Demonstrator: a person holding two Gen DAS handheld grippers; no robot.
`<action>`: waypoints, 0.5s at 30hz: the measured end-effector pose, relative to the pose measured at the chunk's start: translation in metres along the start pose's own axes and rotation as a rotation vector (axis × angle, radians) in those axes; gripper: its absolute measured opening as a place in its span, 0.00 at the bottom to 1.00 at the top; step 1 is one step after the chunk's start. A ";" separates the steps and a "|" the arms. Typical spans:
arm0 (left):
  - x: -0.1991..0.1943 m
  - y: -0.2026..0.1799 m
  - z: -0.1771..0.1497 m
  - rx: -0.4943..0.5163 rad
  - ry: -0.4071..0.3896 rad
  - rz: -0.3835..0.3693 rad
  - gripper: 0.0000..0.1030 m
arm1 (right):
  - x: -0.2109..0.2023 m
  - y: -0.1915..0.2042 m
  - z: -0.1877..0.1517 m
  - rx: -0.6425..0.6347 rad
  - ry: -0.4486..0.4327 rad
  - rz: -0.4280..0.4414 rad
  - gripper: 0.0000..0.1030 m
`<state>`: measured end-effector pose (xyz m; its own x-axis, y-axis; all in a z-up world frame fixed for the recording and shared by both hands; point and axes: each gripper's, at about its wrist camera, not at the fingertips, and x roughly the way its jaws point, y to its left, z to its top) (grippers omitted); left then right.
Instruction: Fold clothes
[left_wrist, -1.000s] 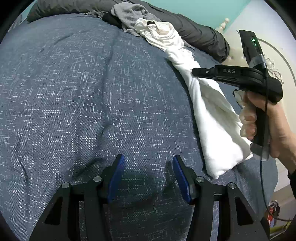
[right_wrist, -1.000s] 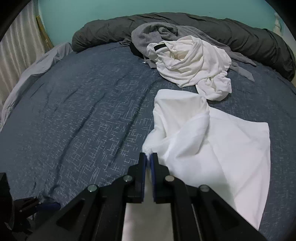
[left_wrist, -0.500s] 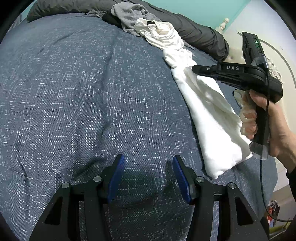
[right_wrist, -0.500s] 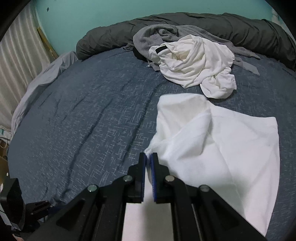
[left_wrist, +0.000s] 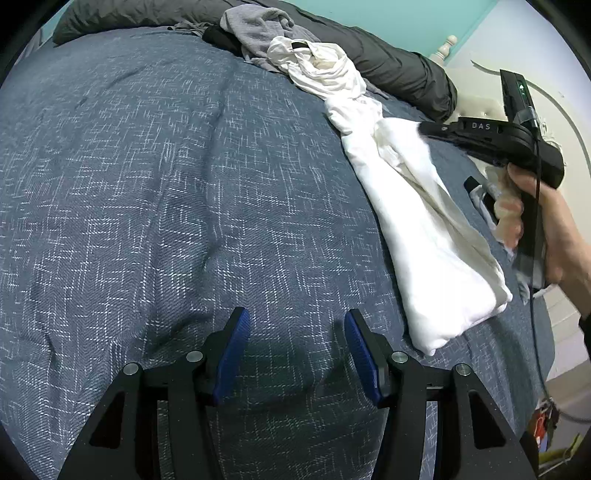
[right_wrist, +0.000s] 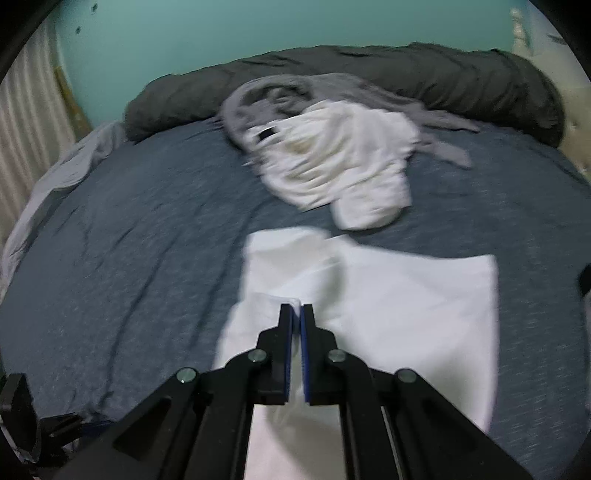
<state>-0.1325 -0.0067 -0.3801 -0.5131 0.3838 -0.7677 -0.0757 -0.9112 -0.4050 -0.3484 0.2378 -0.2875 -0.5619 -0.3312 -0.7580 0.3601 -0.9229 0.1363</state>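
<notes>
- The right gripper (right_wrist: 296, 314) has its fingers clenched on an edge of the flat white cloth garment (right_wrist: 406, 314), which spreads ahead and to their right on the blue-grey woven bed cover (right_wrist: 129, 258).
- The left gripper (left_wrist: 297, 332) has its fingers released, nothing between them, over bare cover; wide open cover lies ahead and to their left.
- Beyond the right fingers, a crumpled white garment (right_wrist: 343, 166) rests against a grey one (right_wrist: 266, 96), apart from the flat garment's far edge.
</notes>
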 end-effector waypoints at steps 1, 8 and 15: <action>0.000 0.000 0.000 0.000 0.000 0.000 0.56 | -0.002 -0.009 0.003 0.006 -0.005 -0.025 0.04; 0.003 -0.002 -0.001 0.019 0.003 0.011 0.56 | -0.009 -0.071 0.032 0.018 -0.003 -0.195 0.04; 0.007 -0.004 0.001 0.029 0.009 0.010 0.56 | 0.015 -0.103 0.046 -0.016 0.051 -0.308 0.04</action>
<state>-0.1366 -0.0007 -0.3838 -0.5063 0.3756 -0.7763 -0.0951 -0.9190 -0.3826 -0.4281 0.3194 -0.2838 -0.6086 -0.0259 -0.7930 0.1904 -0.9750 -0.1142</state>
